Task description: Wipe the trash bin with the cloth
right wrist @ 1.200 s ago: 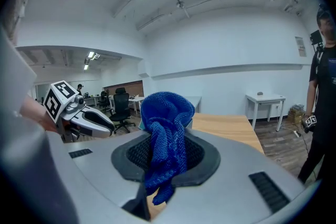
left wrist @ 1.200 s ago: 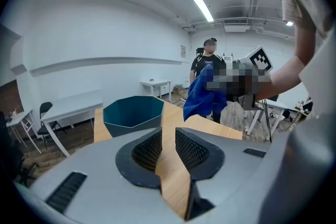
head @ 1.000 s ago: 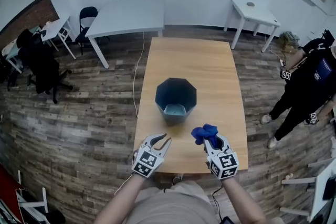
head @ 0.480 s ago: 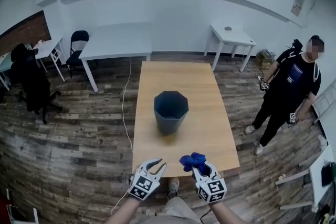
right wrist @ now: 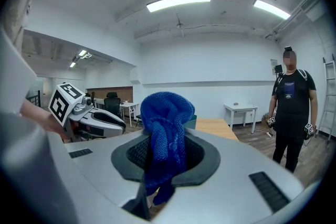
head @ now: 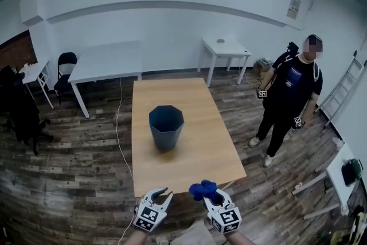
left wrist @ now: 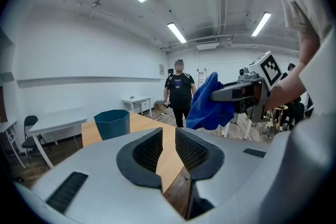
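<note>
Presently short of wiping: fingers of the right gripper (head: 210, 197) clamp the cloth (head: 200, 187), fingers of the left gripper (head: 160, 194) stand part-open and empty, and both need to advance to the trash bin (head: 166, 127) on the counter (head: 202, 146).

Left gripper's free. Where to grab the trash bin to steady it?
Probably the near rim of the trash bin, from above, one jaw inside the wall. It stands upright and open-topped, and its faceted body looks too wide to span. The left gripper is open and empty.
</note>
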### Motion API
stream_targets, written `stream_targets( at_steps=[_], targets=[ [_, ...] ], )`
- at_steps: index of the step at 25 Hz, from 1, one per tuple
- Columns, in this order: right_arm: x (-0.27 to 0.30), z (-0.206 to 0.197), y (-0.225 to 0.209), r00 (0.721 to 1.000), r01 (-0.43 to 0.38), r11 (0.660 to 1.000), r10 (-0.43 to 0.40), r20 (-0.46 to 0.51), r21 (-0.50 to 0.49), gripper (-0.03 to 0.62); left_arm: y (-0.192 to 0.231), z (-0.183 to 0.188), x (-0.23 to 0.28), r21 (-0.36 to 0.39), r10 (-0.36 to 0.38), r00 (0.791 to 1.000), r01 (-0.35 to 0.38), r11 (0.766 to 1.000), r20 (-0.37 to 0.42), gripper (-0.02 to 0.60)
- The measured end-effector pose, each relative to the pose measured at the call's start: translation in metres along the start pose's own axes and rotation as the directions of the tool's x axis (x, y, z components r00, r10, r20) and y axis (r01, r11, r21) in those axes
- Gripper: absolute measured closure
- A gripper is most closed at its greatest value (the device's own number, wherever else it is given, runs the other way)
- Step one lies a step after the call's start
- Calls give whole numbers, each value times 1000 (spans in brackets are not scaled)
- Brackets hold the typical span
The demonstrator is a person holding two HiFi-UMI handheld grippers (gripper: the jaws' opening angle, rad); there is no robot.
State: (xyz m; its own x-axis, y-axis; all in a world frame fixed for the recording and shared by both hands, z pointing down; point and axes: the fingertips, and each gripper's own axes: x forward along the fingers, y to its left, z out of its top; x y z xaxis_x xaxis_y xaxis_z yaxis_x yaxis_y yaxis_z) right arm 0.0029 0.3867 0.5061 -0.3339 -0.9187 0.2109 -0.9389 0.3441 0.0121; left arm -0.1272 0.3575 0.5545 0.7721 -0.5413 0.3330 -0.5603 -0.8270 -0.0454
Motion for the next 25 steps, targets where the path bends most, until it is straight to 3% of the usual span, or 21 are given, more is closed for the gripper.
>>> stream_targets(
  at_steps=[7,16,21,25],
  targets=[
    [-36,-7,-16,1000,-19,999,19,-16,-27,517,-45,13,-2,22,-4,1000,4,1000,9,494],
    [-63,-21,-54,997,-53,999,54,-56,3,517,-85,4,5,5,39,998,-39,999,-58,494],
    [-77,-33,-57,992,-85,993,78,-96,-76,519,-100,-3,2,-13,65,994,-66,998,-87,494],
    [-79,-39,-54,988,-121,990,113,-106,-73,520,-107,-11,0,-28,81,991,-84,996,-103,494]
  ],
)
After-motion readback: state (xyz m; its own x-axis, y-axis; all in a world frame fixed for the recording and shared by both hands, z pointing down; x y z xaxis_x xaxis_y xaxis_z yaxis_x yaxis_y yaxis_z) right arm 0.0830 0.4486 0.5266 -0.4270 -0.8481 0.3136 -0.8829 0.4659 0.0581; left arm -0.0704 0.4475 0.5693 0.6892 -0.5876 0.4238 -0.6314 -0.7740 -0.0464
